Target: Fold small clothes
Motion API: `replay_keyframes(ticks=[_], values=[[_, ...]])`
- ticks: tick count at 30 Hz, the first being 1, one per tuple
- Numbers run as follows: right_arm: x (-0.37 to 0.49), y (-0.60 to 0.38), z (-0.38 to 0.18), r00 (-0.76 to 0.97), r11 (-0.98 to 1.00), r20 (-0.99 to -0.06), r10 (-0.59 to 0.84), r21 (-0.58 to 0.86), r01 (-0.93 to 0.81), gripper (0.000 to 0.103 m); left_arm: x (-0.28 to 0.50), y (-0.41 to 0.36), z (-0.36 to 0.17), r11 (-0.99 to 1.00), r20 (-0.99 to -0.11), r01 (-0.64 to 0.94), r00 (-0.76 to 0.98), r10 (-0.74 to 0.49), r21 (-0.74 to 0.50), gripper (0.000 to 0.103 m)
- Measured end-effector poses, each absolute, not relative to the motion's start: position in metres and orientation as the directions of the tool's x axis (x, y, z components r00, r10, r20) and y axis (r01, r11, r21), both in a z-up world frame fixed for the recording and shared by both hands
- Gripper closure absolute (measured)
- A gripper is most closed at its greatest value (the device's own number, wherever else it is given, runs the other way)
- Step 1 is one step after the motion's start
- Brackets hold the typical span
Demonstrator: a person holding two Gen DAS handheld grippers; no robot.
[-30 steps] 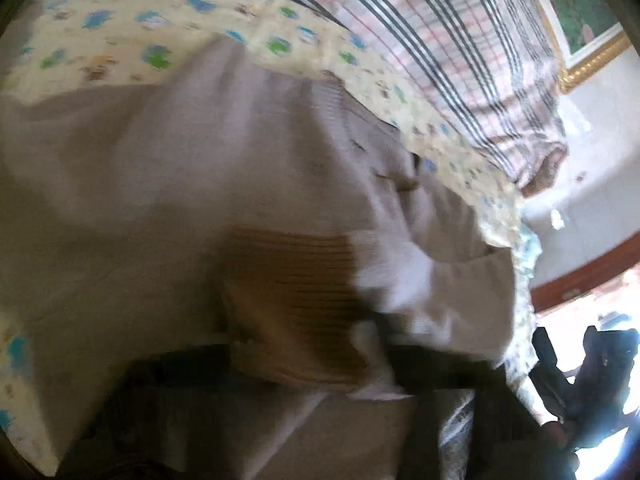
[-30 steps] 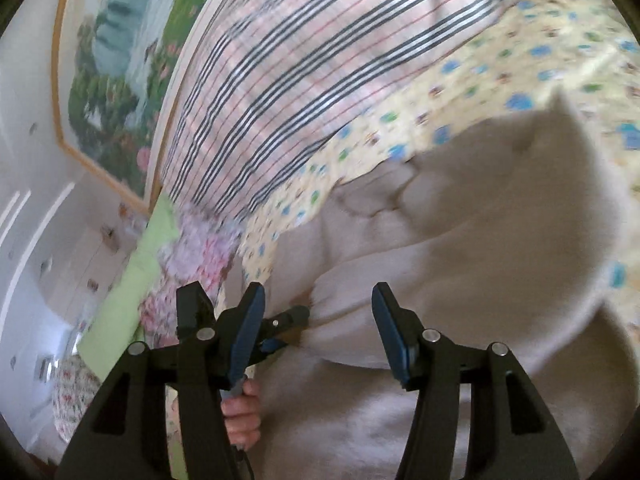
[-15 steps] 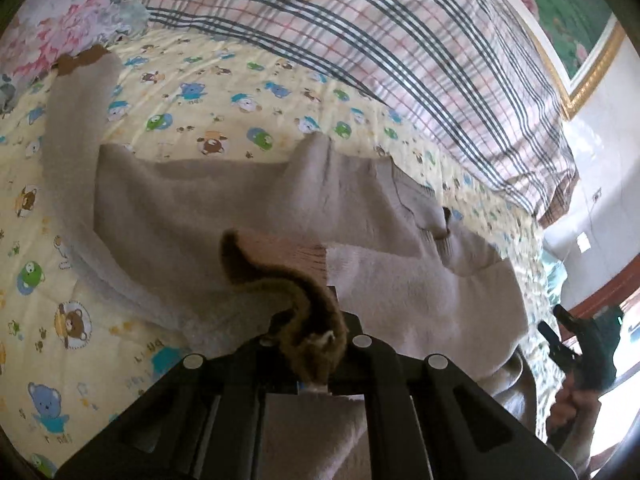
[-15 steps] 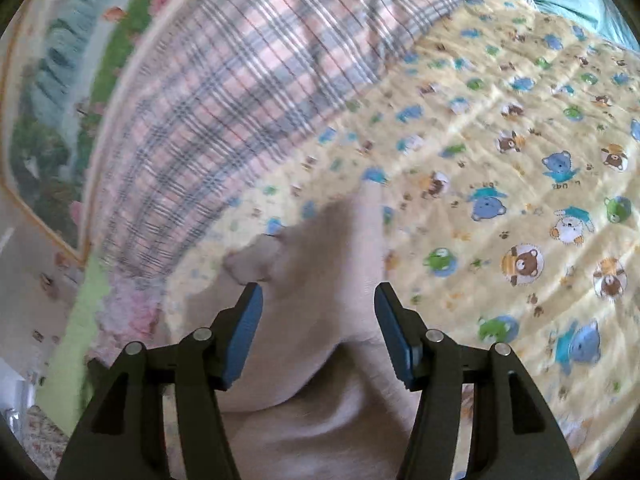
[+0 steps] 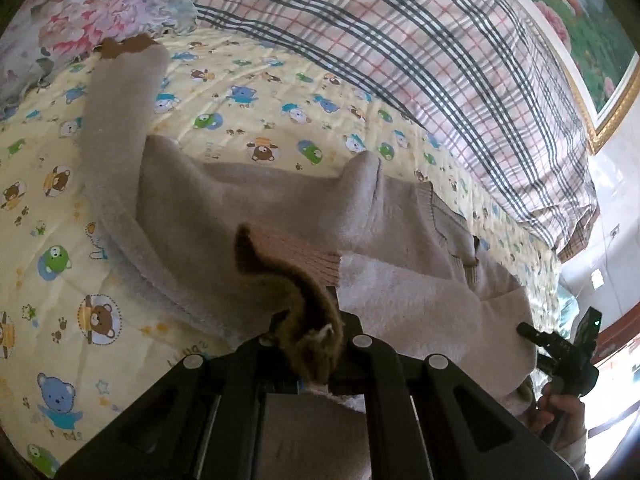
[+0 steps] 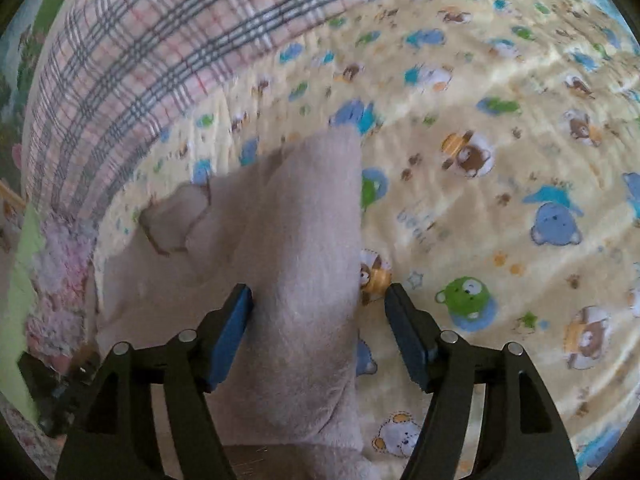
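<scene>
The beige sweater (image 5: 280, 216) lies spread on the bed's bear-print sheet (image 5: 60, 264); the left gripper (image 5: 312, 356) pinches its brown cuff (image 5: 296, 280), mid sleeve-fold; the right gripper (image 6: 318, 312) gapes, empty, astride cloth; next, probably lay the sleeve across.

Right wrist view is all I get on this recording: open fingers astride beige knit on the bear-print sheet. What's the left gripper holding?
Observer: The left gripper is shut on a brown cuff; that sleeve lies across the sweater.
Operator: Where's the other sleeve?
Observer: The other sleeve lies flat on the sheet, stretched out toward the floral fabric, away from both grippers.
</scene>
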State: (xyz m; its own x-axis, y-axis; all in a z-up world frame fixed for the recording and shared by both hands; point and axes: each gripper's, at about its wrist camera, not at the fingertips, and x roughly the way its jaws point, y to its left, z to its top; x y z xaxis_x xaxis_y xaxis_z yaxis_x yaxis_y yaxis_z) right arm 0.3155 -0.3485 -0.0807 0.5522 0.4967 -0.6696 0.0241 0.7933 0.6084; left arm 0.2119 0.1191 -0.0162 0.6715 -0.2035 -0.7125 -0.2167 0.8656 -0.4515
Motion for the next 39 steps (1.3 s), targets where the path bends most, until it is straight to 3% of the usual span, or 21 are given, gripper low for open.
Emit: replay_keyframes(ticks=[1, 2, 7, 12, 18, 21, 23, 25, 27, 32, 33, 34, 35, 36, 37, 39], values=[[0.315, -0.346, -0.078, 0.542, 0.812, -0.678, 0.496, 0.584, -0.014, 0.086, 0.214, 0.115, -0.015, 0.867, -0.711, -0.204, 0.669, -0.216, -0.455, 0.098], [0.313, -0.348, -0.074, 0.540, 0.820, -0.681, 0.494, 0.572, -0.029, 0.094, 0.216, 0.109, -0.010, 0.867, -0.705, -0.185, 0.670, -0.232, -0.462, 0.098], [0.307, -0.399, -0.031, 0.635, 0.848, -0.632, 0.445, 0.525, -0.072, 0.095, 0.226, 0.074, 0.020, 0.875, -0.633, -0.043, 0.708, -0.313, -0.482, 0.098], [0.319, -0.414, -0.054, 0.606, 0.870, -0.679, 0.413, 0.491, -0.043, 0.096, 0.237, 0.057, -0.003, 0.926, -0.677, -0.028, 0.691, -0.253, -0.375, 0.098], [0.318, -0.401, -0.076, 0.581, 0.840, -0.684, 0.442, 0.542, -0.001, 0.093, 0.227, 0.068, -0.023, 0.940, -0.703, -0.039, 0.675, -0.225, -0.339, 0.097], [0.302, -0.400, -0.066, 0.591, 0.830, -0.671, 0.448, 0.558, 0.005, 0.086, 0.222, 0.068, -0.022, 0.942, -0.701, -0.033, 0.677, -0.225, -0.334, 0.095], [0.282, -0.403, -0.054, 0.611, 0.834, -0.655, 0.445, 0.551, -0.017, 0.064, 0.221, 0.067, -0.022, 0.945, -0.704, -0.032, 0.675, -0.220, -0.326, 0.095], [0.256, -0.406, -0.045, 0.639, 0.834, -0.625, 0.449, 0.550, -0.049, 0.049, 0.220, 0.065, -0.021, 0.945, -0.707, -0.035, 0.673, -0.218, -0.324, 0.095], [0.232, -0.402, -0.041, 0.644, 0.847, -0.619, 0.450, 0.525, -0.087, 0.048, 0.219, 0.063, -0.020, 0.944, -0.710, -0.040, 0.669, -0.219, -0.329, 0.095], [0.210, -0.383, -0.058, 0.600, 0.911, -0.704, 0.380, 0.395, -0.114, 0.049, 0.219, 0.061, -0.021, 0.944, -0.739, -0.068, 0.642, -0.205, -0.321, 0.094], [0.209, -0.380, -0.063, 0.591, 0.916, -0.714, 0.374, 0.385, -0.115, 0.049, 0.219, 0.061, -0.021, 0.944, -0.741, -0.071, 0.640, -0.204, -0.322, 0.094], [0.209, -0.376, -0.068, 0.577, 0.916, -0.724, 0.378, 0.382, -0.122, 0.056, 0.218, 0.061, -0.021, 0.944, -0.743, -0.073, 0.637, -0.204, -0.322, 0.093], [0.209, -0.374, -0.072, 0.564, 0.916, -0.732, 0.383, 0.382, -0.126, 0.078, 0.218, 0.061, -0.021, 0.943, -0.747, -0.078, 0.632, -0.205, -0.324, 0.093], [0.209, -0.374, -0.076, 0.550, 0.917, -0.744, 0.379, 0.382, -0.115, 0.091, 0.217, 0.062, -0.021, 0.941, -0.748, -0.079, 0.630, -0.208, -0.329, 0.093], [0.206, -0.377, -0.076, 0.552, 0.914, -0.742, 0.381, 0.393, -0.102, 0.096, 0.216, 0.062, -0.020, 0.940, -0.746, -0.078, 0.631, -0.213, -0.333, 0.093], [0.195, -0.389, -0.066, 0.572, 0.894, -0.711, 0.409, 0.439, -0.093, 0.097, 0.214, 0.062, -0.017, 0.940, -0.743, -0.073, 0.633, -0.216, -0.335, 0.093]])
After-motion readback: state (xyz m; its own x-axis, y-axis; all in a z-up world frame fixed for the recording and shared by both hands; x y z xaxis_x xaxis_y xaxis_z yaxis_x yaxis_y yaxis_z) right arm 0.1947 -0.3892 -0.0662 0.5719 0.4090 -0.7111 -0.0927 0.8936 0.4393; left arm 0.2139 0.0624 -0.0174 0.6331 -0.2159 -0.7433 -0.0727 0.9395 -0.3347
